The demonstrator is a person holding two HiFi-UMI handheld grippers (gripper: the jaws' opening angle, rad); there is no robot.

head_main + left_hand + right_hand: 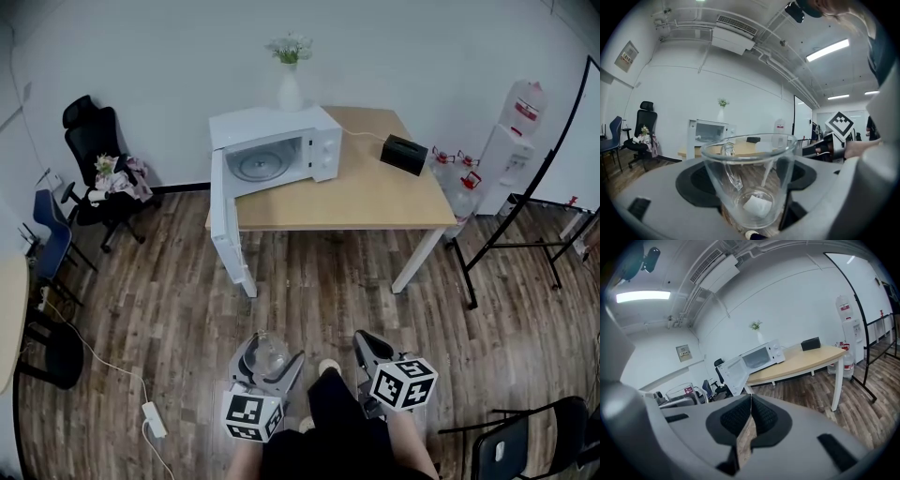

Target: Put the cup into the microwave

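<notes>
My left gripper (pixel 270 364) is shut on a clear glass cup (pixel 269 355), held low in front of the person's body. In the left gripper view the cup (pixel 749 185) fills the space between the jaws, upright, handle turned away. My right gripper (pixel 372 354) hangs beside it, shut with nothing held; its pads (pixel 740 417) meet in the right gripper view. The white microwave (pixel 276 143) stands on the wooden table (pixel 375 192) ahead, its door (pixel 223 222) swung wide open and the turntable visible inside. The microwave (pixel 759 357) also shows far off in the right gripper view.
A black box (pixel 404 155) and a white vase of flowers (pixel 290 80) share the table. Office chairs (pixel 98 159) stand at the left, water bottles and a dispenser (pixel 511 131) at the right, a black rack (pixel 534 225) beside them. A power strip (pixel 153 419) lies on the wooden floor.
</notes>
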